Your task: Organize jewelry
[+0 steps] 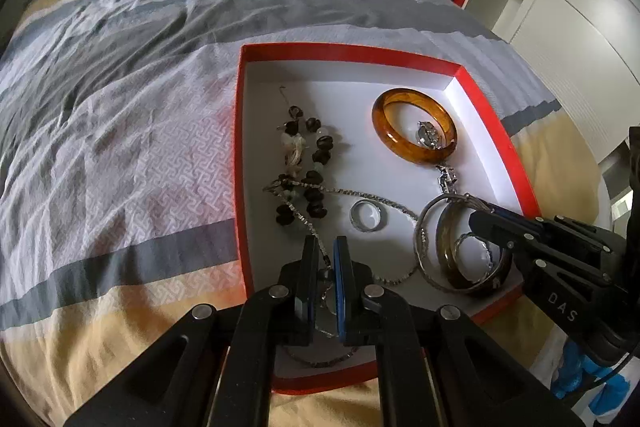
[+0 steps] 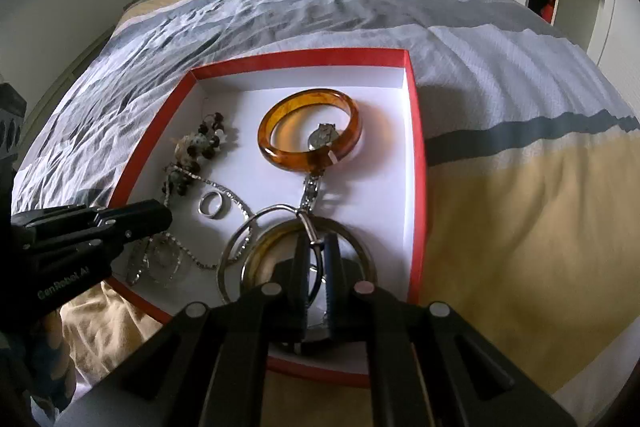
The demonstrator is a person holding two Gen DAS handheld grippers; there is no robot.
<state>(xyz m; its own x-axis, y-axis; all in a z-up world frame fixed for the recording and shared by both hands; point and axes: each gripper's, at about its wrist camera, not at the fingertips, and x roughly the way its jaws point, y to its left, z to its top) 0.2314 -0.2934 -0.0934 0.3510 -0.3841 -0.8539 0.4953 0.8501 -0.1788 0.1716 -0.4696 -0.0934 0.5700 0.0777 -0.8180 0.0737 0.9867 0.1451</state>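
The jewelry lies in a red box (image 1: 496, 131) on the striped bedspread (image 1: 120, 87), an amber bangle (image 1: 414, 131) at the far end, where the left tongs (image 1: 328, 255) pinch a silver chain (image 1: 360, 195) and the right tongs (image 2: 316, 255) stand narrowed around a thin metal hoop (image 2: 236, 247).

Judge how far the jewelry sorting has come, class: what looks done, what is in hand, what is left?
All the jewelry already lies in the red box. In hand: the left claw has closed around the silver chain; the right claw around a thin silver bangle. Left: the bead bracelet, chain and stacked bangles overlap in a tangle; nothing is separated.
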